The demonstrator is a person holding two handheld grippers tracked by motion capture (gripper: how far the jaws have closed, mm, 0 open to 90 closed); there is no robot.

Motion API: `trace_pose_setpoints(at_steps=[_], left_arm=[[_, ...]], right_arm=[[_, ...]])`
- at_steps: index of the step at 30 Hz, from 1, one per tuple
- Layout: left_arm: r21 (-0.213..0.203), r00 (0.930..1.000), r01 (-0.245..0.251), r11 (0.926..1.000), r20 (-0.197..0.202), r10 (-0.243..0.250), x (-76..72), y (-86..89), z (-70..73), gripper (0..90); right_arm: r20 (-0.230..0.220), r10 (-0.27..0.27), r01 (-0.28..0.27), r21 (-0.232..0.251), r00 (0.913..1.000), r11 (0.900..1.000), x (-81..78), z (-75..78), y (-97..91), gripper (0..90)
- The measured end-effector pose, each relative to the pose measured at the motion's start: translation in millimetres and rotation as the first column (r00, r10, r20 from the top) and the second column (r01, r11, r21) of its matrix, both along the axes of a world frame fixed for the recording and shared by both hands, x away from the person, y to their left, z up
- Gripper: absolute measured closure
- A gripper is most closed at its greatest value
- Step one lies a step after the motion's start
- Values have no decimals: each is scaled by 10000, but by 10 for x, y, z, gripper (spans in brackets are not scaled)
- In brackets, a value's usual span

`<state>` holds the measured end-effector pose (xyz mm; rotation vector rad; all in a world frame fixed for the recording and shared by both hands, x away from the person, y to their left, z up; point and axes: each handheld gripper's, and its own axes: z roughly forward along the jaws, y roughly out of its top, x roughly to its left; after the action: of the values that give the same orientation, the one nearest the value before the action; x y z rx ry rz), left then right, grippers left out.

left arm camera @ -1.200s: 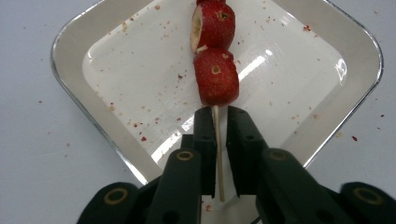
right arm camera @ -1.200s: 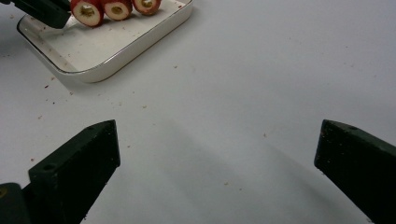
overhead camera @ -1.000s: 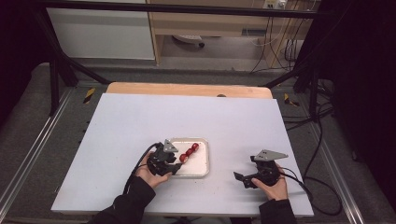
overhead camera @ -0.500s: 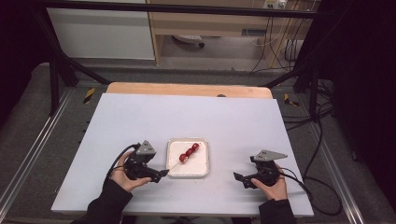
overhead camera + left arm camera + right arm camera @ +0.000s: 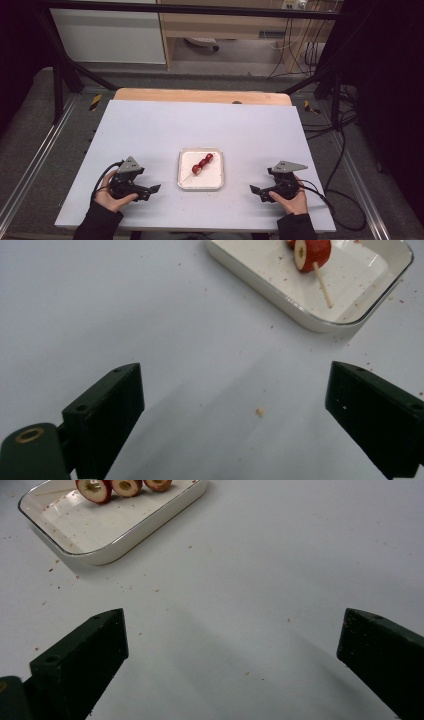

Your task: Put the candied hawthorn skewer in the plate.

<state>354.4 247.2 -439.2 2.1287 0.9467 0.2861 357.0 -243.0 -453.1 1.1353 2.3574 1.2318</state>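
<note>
A white tray [image 5: 211, 178] sits at the front middle of the white table [image 5: 200, 120]. In it lies a wooden skewer with three red fruit slices [image 5: 202, 163]. My left gripper [image 5: 150, 192] rests on the table left of the tray, pointing toward it. Its jaws have just been opening and now stand wide apart with nothing between them. In the left gripper view [image 5: 235, 425] the tray [image 5: 310, 315] and the skewer's end slice [image 5: 312, 250] lie ahead. My right gripper [image 5: 258, 193] is open and empty to the right of the tray. The right gripper view [image 5: 230, 665] shows the tray [image 5: 125, 540] and slices [image 5: 125, 486].
Small crumbs dot the table near the tray [image 5: 259, 411]. A wooden strip [image 5: 200, 96] runs along the table's far edge. Metal frame rails [image 5: 30, 170] and cables [image 5: 345, 150] flank the table on both sides.
My left gripper has pulled away from the tray to the left and opened its jaws. The skewer stays in the tray. The right gripper has kept still.
</note>
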Motion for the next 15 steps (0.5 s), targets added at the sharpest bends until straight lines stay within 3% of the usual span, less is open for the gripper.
trace_pose_setpoints(at_steps=[7,15], left_arm=[[-288,9998,-163,9995,63,165,-59,180,-99,85],[-232,9997,-48,9997,235,53,-88,245,-109,87]], right_arm=[[-127,11,-11,-38,9999,10000,-6,-13,12,5],[-210,23,-25,-134,9998,9999,-8,-26,17,5]])
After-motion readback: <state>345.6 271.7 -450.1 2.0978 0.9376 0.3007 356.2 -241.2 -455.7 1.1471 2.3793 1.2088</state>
